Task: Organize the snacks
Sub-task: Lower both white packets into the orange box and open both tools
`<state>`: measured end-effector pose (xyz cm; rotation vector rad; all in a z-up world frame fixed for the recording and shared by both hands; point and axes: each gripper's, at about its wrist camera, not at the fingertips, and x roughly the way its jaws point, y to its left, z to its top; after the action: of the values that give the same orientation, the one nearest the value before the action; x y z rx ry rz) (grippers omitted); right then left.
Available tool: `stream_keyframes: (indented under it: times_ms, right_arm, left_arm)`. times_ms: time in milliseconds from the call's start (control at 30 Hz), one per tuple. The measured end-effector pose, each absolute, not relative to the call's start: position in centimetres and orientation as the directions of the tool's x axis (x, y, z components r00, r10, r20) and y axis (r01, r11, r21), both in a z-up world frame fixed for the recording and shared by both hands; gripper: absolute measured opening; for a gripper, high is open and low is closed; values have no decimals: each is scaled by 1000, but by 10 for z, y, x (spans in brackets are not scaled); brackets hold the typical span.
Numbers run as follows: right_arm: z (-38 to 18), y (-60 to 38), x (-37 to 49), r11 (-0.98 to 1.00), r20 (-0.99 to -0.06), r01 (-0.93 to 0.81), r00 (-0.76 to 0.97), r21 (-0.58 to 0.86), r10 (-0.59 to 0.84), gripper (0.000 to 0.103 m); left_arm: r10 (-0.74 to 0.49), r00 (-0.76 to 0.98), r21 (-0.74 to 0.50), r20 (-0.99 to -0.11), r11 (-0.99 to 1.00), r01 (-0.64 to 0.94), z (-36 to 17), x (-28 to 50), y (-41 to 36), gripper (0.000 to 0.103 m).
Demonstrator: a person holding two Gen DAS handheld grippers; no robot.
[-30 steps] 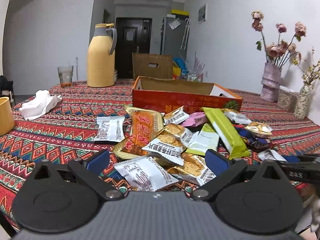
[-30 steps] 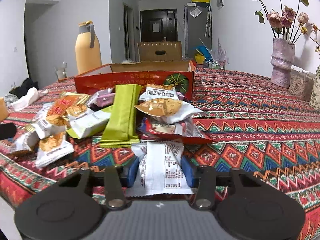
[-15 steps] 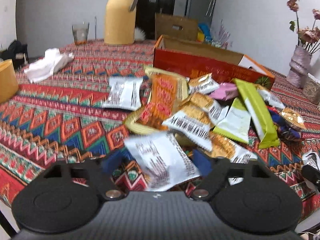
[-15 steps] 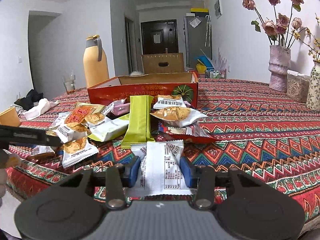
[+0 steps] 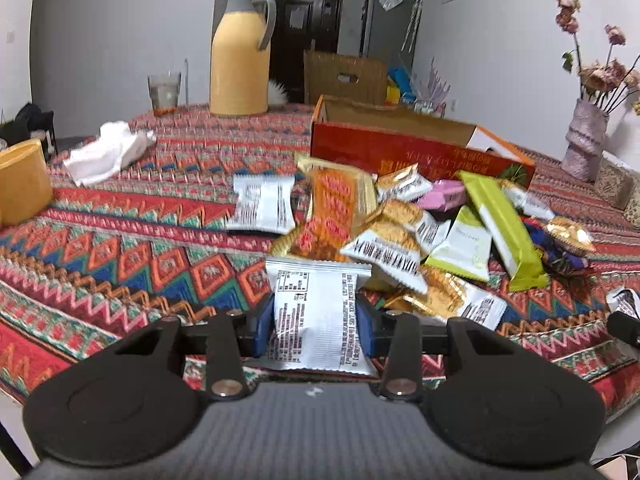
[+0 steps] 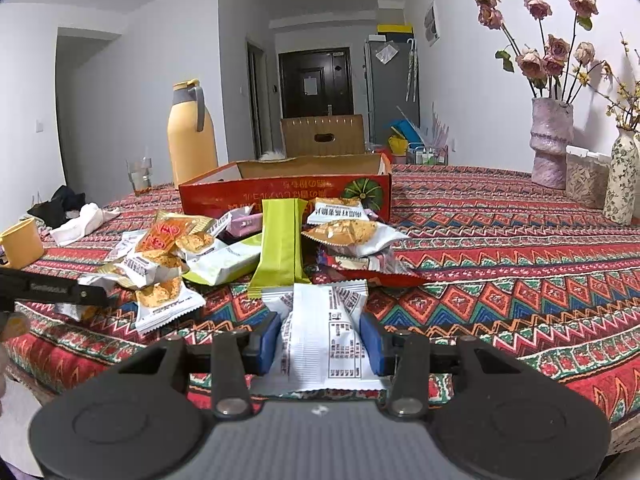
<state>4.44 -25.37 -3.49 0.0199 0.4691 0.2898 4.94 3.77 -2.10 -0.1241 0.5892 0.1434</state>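
A pile of snack packets lies on the patterned tablecloth in front of an open red cardboard box. My left gripper is shut on a white printed snack packet and holds it above the table's near edge. My right gripper is shut on another white printed snack packet, also lifted, near the front edge. The pile and the red box also show in the right wrist view. A long green bar packet lies on top of the pile.
A yellow thermos and a glass stand at the far left. A crumpled white cloth and a yellow cup lie left. Flower vases stand right. The left gripper's body shows at the right view's left edge.
My left gripper closed on the white packet at the front of the pile and lifted it. My right gripper rose and pulled back a little with its packet held.
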Motion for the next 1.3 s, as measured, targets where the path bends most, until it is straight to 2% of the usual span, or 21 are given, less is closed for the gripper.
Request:
stream_keyframes:
  times_ms: [367,733,1033,1300]
  right_arm:
    - [-13,-256,56,961,-380,-265,884,74,273,43]
    - [23,-250,119,962,-334,-271,904,34,267,43]
    - [50,-239,207,957,-363,-291,892,-2,270,43]
    - [57,-221,290,950,-424,-311,861,0,282,43]
  left_arm:
    - [64,888,-49,-455,994,-97,24,59,23,41]
    - [29,917,-29,-399,999,-44,63,115,12,42]
    - [26,917,-22,-398,999,-38,84,190,11,41]
    - [34,899,-45,-436,997,-59,86,264,12,41]
